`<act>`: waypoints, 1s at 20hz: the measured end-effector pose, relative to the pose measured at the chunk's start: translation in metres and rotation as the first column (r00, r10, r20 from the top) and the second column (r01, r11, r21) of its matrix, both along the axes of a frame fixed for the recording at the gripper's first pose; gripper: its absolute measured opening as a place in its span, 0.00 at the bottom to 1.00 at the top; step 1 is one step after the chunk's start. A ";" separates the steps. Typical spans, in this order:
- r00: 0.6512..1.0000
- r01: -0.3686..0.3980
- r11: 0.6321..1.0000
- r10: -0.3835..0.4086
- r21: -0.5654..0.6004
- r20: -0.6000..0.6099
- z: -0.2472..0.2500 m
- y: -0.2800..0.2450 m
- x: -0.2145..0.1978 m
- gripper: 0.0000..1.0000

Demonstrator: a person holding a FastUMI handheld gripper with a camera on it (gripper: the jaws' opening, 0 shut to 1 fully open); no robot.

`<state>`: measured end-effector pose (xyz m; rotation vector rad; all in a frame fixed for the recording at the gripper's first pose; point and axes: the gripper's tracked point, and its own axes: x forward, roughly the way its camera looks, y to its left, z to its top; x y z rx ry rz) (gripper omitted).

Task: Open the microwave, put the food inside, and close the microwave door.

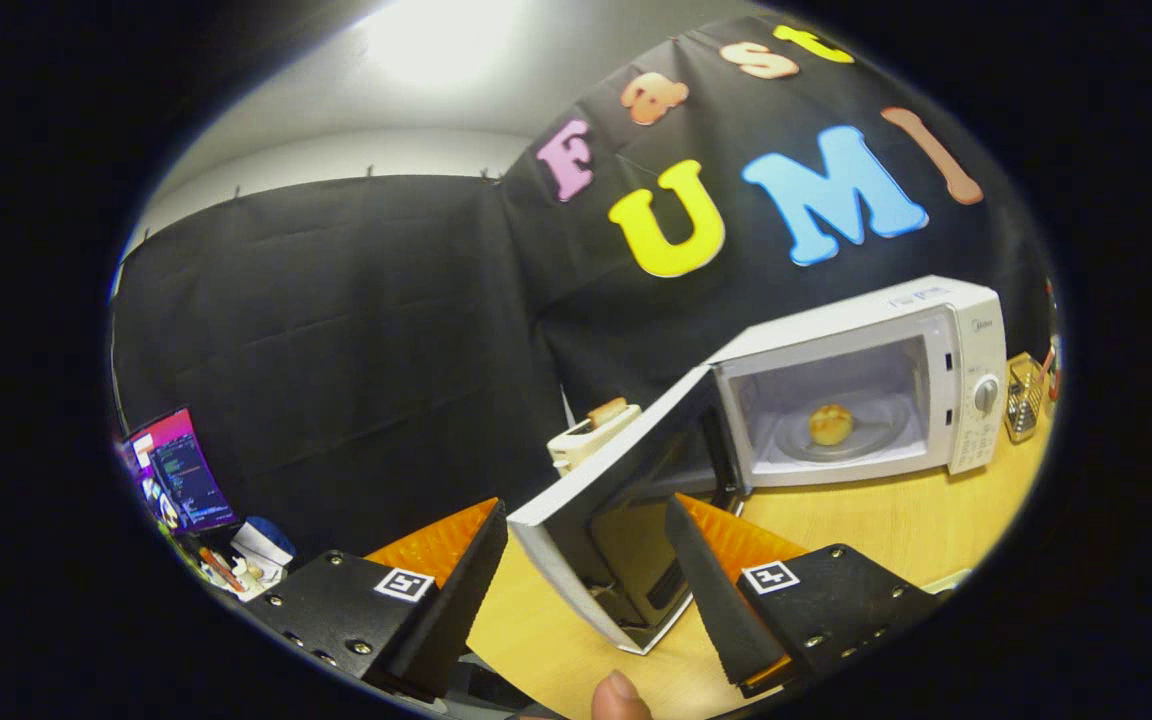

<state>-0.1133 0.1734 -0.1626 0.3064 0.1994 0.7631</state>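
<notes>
Right of centre in the frame, a white microwave [861,385] stands on a light wooden table [886,530], its control panel with a round knob on its right-hand face. Its cavity is open to view, and the door [616,520] hangs swung wide toward the lower middle of the frame, reaching down the table so that its free edge lies between the two fingers. Inside the cavity, on the glass turntable plate [841,440], sits the food [831,423], a small round golden bun, roughly central on the plate and well beyond the fingertips.

Along the bottom of the frame, the gripper [586,525] has its fingers spread wide apart and clamps nothing. The left finger rises at lower centre-left, clear of the door; the right one at lower centre overlaps the door's inner face in the picture, though whether it touches cannot be told. A fingertip [621,697] of the person shows at the very bottom edge, below the door.

Behind the door, toward the middle of the frame, a pale toaster [591,435] holds a slice of bread [607,410] standing up out of its slot. At the far right, just beside the microwave, stands a small wire basket [1024,397]. In the lower left, off the table, a lit laptop screen [179,470] leans against the dark wall.
</notes>
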 end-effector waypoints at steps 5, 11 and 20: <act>0.991 -0.080 0.996 0.084 -0.043 0.103 0.004 0.054 -0.035 0.96; 0.989 -0.118 0.986 0.128 -0.121 0.076 -0.043 0.118 -0.026 0.96; 0.963 -0.055 0.965 0.119 -0.256 0.241 -0.064 0.133 -0.025 0.89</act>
